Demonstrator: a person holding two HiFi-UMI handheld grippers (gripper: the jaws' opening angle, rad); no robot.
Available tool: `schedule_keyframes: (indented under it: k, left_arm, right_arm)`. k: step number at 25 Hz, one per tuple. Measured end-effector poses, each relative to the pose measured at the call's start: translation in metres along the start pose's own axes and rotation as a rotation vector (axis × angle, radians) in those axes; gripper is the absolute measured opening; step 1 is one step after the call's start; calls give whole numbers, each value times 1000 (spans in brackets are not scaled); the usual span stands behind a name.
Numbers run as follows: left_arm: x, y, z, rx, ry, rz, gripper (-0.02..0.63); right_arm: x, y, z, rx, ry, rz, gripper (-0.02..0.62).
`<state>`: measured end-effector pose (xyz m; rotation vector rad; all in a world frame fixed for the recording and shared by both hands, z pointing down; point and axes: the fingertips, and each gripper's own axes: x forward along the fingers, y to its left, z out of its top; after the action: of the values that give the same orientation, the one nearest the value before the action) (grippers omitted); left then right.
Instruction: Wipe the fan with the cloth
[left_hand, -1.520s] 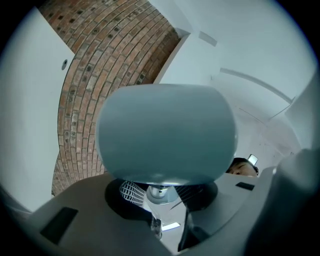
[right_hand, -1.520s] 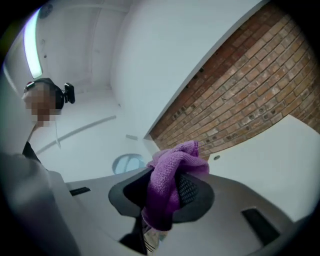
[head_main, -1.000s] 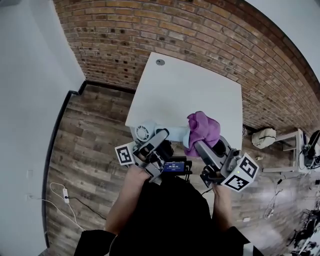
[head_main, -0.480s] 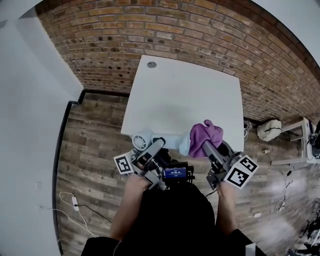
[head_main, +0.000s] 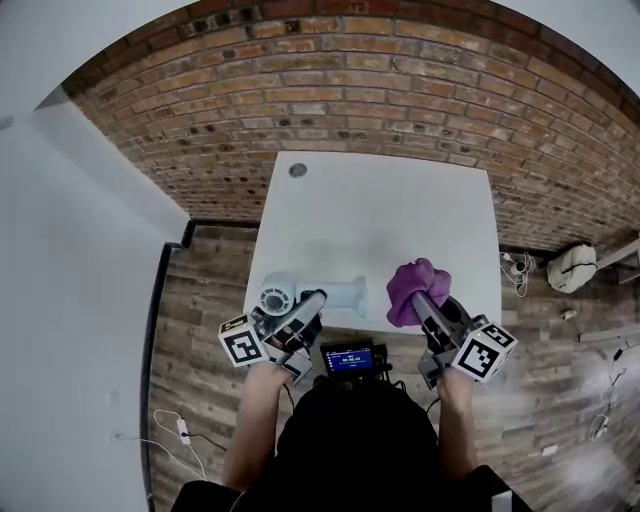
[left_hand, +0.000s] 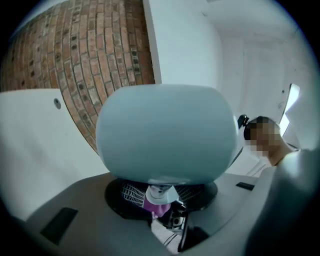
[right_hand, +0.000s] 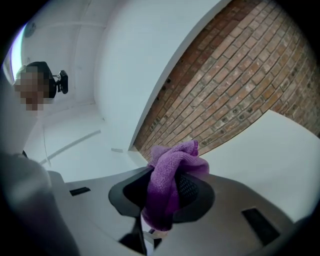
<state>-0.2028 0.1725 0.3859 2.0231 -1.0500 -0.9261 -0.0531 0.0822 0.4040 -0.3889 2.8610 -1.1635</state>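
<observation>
Pale blue plastic marks the fan (head_main: 330, 296). In the head view its long axis runs left to right along the near edge of the white table (head_main: 380, 210). Its round head is the left end, at the table's near-left corner, with a ringed vent face turned up toward the camera. The smooth body runs from there toward the right. Whether it rests on the tabletop or is held just above it cannot be told.

The left gripper (head_main: 310, 305) comes at the fan from the near side. In the left gripper view its jaws are clamped on a rounded, smooth part of the fan (left_hand: 165, 132), which fills the space between them.

The purple cloth (head_main: 417, 288) is bunched over the table's near edge, just beside the fan's right end and not touching it. The right gripper (head_main: 428, 308) pinches it. The right gripper view shows the nubby cloth (right_hand: 170, 180) squeezed between the closed jaws, one fold standing above them and a tail hanging below.

Of writing, little can be read. Each gripper carries a cube with black-and-white square markers, the left cube (head_main: 243, 343) and the right cube (head_main: 484, 350); these are patterns, not letters. A small screen (head_main: 349, 358) between the two hands glows blue, its lines too small to read. Any print on the fan itself cannot be made out.

A brick wall (head_main: 350, 90) stands behind the table, with a wooden floor (head_main: 200, 290) to its left.
</observation>
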Motion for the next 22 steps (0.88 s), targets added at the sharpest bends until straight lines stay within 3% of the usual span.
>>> schedule_keyframes:
  k: [5,12,16,22]
  left_arm:
    - [24,28,-2,178,127,195,153]
    - [30,75,12,392,307,346,153]
    - [38,110,37,517,430,374,155]
    - [57,173,88,718,607,355,153]
  right_arm:
    - [11,-45,2,111,26,38,94]
    - [38,-79,3,164,64,27,94]
    - [63,-95,-2,196,80,-14,94]
    - [111,-92,10,281,2,-36,94]
